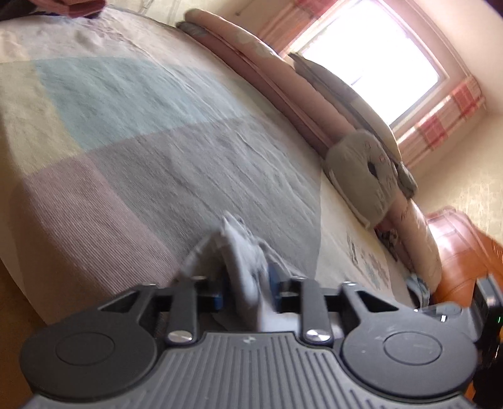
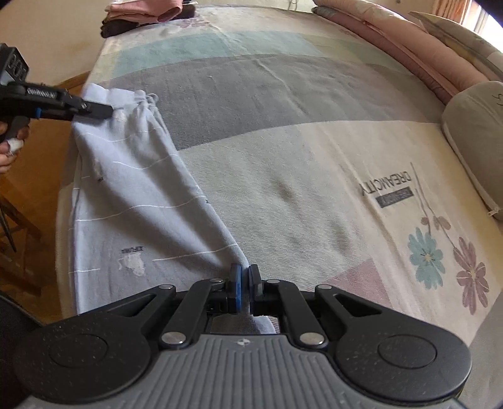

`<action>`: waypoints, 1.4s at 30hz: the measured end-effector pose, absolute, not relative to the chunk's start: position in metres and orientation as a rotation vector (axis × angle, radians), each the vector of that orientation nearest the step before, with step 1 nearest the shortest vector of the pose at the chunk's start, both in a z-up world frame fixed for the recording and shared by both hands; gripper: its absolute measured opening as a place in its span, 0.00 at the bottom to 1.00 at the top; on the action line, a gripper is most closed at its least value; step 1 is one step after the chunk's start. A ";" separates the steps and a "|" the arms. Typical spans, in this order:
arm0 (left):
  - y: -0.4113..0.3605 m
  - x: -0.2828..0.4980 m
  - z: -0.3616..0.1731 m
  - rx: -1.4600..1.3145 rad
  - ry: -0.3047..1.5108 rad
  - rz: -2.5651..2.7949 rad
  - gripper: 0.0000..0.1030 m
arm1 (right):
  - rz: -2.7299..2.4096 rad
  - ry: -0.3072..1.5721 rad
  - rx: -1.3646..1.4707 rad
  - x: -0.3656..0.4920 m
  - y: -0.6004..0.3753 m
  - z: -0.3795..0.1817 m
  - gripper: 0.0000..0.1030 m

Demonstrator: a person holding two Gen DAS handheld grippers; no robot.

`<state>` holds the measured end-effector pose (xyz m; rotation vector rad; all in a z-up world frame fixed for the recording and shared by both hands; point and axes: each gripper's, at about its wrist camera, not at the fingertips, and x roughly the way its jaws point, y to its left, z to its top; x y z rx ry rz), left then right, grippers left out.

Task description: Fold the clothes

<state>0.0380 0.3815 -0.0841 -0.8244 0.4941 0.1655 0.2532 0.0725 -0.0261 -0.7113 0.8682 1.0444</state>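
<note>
A pale blue garment (image 2: 132, 201) with thin white stripes and small prints lies stretched along the near left edge of the bed. My right gripper (image 2: 244, 284) is shut on its near corner. My left gripper (image 2: 107, 110), seen in the right wrist view at the far left, is shut on the gathered drawstring end. In the left wrist view, which is blurred, the same bunched pale cloth (image 1: 245, 264) sits pinched between my left gripper's (image 1: 243, 284) blue pads. A hand (image 2: 9, 141) holds the left tool.
The bed cover (image 2: 314, 157) has grey, teal, pink and cream blocks with flower prints. Folded pink and dark clothes (image 2: 144, 14) sit at the far corner. Pink bedding (image 2: 393, 41) and a grey pillow (image 2: 474, 126) line the right side. Wooden floor (image 2: 37, 151) lies left of the bed.
</note>
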 end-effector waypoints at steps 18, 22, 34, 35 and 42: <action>0.391 0.060 -0.053 -0.484 0.580 0.289 0.19 | 0.988 0.831 -0.645 0.241 0.055 -0.005 0.17; 0.377 0.066 -0.032 -0.380 0.631 0.275 0.35 | 1.042 0.878 -0.575 0.229 0.026 0.009 0.19; 0.289 0.099 -0.031 -0.240 0.791 0.110 0.45 | 1.269 1.020 -0.641 0.152 -0.007 -0.029 0.21; 0.288 0.100 -0.034 -0.243 0.802 0.116 0.45 | 1.275 1.012 -0.651 0.150 -0.007 -0.031 0.22; 0.289 0.097 -0.038 -0.245 0.828 0.136 0.45 | 1.260 0.971 -0.689 0.148 -0.013 -0.029 0.16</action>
